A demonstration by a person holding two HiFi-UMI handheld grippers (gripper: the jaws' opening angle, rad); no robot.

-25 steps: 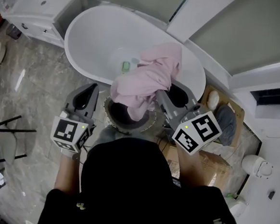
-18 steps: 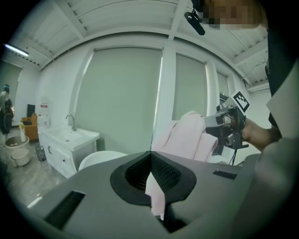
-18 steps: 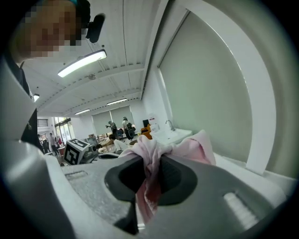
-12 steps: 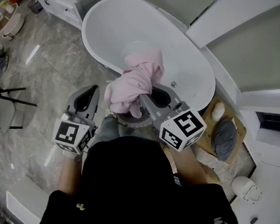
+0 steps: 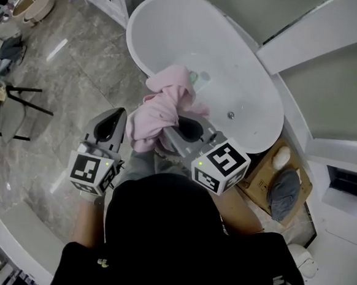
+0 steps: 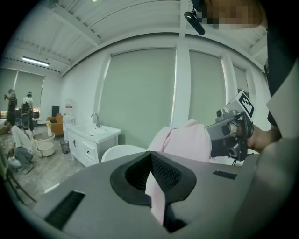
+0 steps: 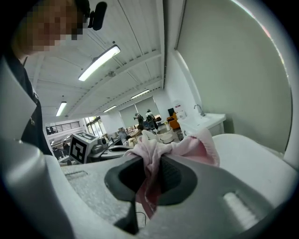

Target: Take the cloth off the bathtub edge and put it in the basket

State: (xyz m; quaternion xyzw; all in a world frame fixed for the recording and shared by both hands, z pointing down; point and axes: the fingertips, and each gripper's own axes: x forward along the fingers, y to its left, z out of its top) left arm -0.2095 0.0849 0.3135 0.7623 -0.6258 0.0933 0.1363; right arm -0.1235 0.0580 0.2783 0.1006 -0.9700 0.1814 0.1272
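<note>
Person stands at the near side of a white freestanding bathtub (image 5: 245,76), both forearms pushed forward from a dark-clad torso, with a gripper in each hand pointing away from the body and tipped a little below level. Right gripper (image 5: 175,127), marker cube (image 5: 221,167) at its near end, angles up and left toward the tub's near rim. Its jaws are clenched on the pink cloth (image 5: 162,110): in the right gripper view a fold is pinched between the dark pads and a tail hangs down through the slot behind them. The cloth is bunched and carried in the air at the jaw tips, in front of the tub's near rim, with its lower folds drooping to the left. Left gripper (image 5: 118,112) is held at the left, just beside those folds, its cube (image 5: 90,169) nearest the body. Its tips are together with nothing pinched; only a sliver of pink shows through the slot. A white vanity cabinet (image 6: 88,142) stands far left on the marble floor (image 5: 65,93).
</note>
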